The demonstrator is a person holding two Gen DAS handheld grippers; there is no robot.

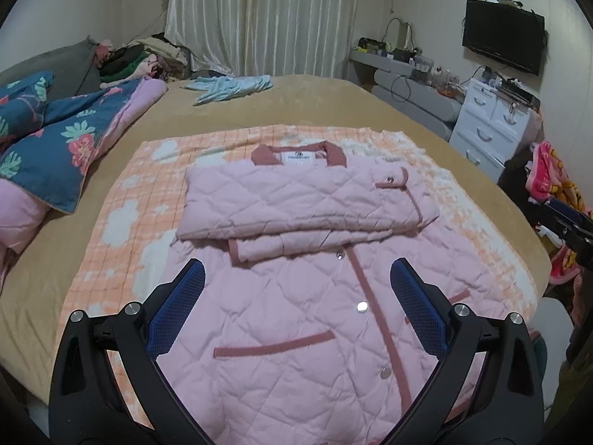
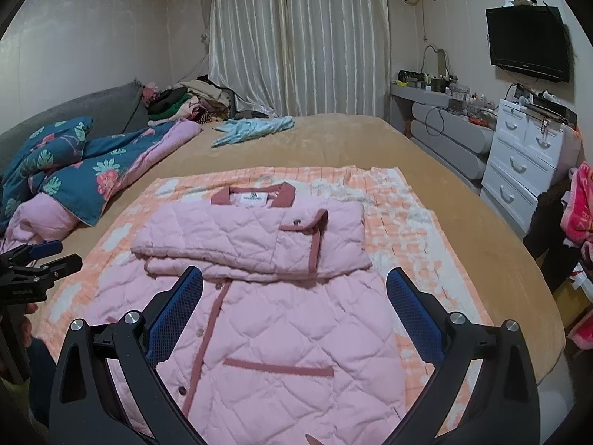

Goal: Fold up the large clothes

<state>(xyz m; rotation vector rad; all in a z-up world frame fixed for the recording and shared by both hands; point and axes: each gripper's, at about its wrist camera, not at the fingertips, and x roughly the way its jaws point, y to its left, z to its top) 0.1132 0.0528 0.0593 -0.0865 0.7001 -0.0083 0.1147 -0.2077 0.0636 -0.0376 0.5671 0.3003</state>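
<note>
In your left wrist view, your left claw (image 1: 297,274) stands wide apart with nothing between its blue pads (image 1: 178,311), hovering over the lower half of the pink quilted jacket (image 1: 296,296). The jacket lies front up on an orange checked blanket (image 1: 122,200) spread over the tan bed (image 1: 333,100), its sleeves folded across the chest below the dark pink collar (image 1: 296,152). A floral duvet (image 1: 55,141) is bunched at the left, and a light blue garment (image 1: 231,87) lies farther up the bed. In your right wrist view, your right claw (image 2: 294,278) is likewise spread wide and holds nothing, above the jacket's right side near the pocket trim (image 2: 278,367). Your left claw appears at the left edge. A white drawer chest (image 2: 526,163) stands beside the bed beneath a wall television (image 2: 528,42).
</note>
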